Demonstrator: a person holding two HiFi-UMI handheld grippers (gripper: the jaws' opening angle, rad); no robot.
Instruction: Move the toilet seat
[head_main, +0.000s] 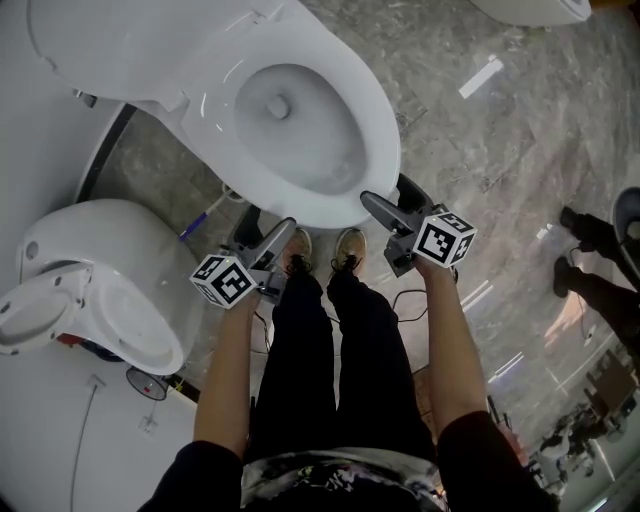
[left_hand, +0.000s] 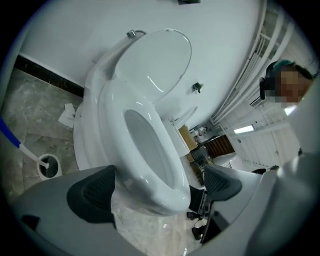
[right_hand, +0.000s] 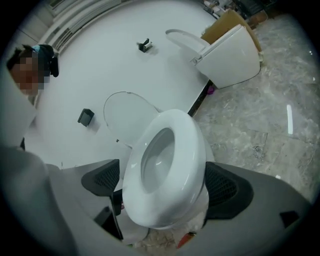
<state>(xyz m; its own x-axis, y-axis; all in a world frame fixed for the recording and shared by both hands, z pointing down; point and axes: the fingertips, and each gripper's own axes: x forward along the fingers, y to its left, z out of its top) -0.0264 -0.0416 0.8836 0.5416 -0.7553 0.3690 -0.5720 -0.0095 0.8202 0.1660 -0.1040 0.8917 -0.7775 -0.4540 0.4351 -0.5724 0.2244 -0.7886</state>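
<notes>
A white toilet stands with its seat (head_main: 382, 140) down on the bowl and its lid (head_main: 120, 50) tipped up against the wall. My left gripper (head_main: 283, 232) sits just below the front-left of the rim, and my right gripper (head_main: 385, 195) is at the front-right edge of the seat. In the left gripper view the jaws of the left gripper (left_hand: 159, 187) stand open, with the seat (left_hand: 112, 115) and lid (left_hand: 155, 65) beyond them. In the right gripper view the right gripper (right_hand: 164, 184) is wide open, and the seat's front (right_hand: 192, 145) lies between the pads with no clear contact.
A second white toilet (head_main: 90, 290) stands close on the left. A blue-handled brush (head_main: 205, 215) and its holder (left_hand: 49, 166) sit between the two toilets. My feet (head_main: 320, 250) are at the bowl's front. Another person's legs (head_main: 590, 270) show at the right, on the marble floor.
</notes>
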